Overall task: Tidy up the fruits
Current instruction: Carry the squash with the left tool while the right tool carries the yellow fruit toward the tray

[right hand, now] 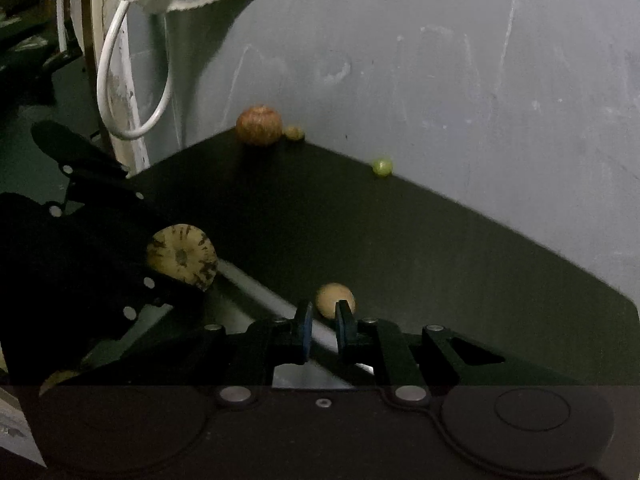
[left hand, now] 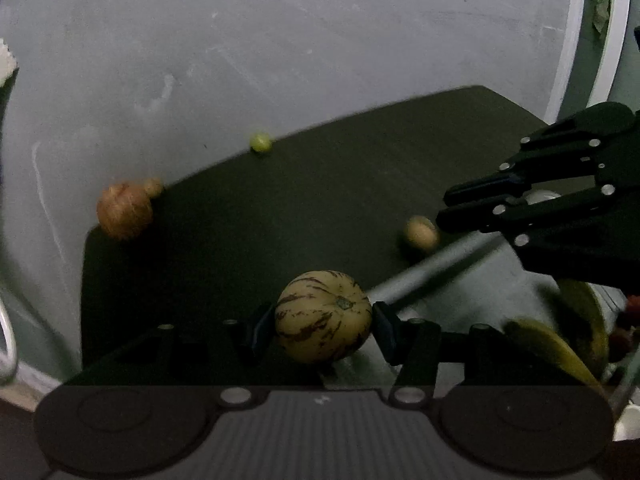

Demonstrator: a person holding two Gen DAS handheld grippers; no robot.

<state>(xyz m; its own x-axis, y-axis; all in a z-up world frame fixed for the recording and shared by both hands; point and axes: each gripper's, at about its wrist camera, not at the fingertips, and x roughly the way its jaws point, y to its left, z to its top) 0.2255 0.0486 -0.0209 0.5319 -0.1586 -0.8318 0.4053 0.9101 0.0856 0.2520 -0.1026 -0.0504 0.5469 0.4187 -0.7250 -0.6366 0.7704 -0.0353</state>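
Gripped between the blue pads of the left gripper (left hand: 324, 322), a striped cream melon (left hand: 323, 316) sits nearest the lens, stem scar facing up and the pads pressing its two flanks. The jaws stand part-way apart only because the fruit fills the gap; the hold looks firm and centred, which suits carrying it clear of the black table (left hand: 224, 240).

Moving rightward from the table's far left corner, a large orange-brown fruit (left hand: 125, 210) rests against the grey wall (left hand: 280, 40) with a much smaller brown one (left hand: 153, 187) touching its side. Both sit at the very back edge, probably where they rolled or were left unsorted. Further along that edge lies a small green fruit (left hand: 261, 142), alone and well apart from the pair. Nearer the front, a tan round fruit (left hand: 420, 233) lies just beside the tips of the right gripper (left hand: 442, 209), whose jaws are clenched together with nothing between them; in its own view this fruit sits just beyond the closed pads.

At the far right, yellow bananas (left hand: 560, 344) and something red lie in what seems to be a container, too blurred to name. That is likely where the gathered fruit belongs, so the melon may be headed there.
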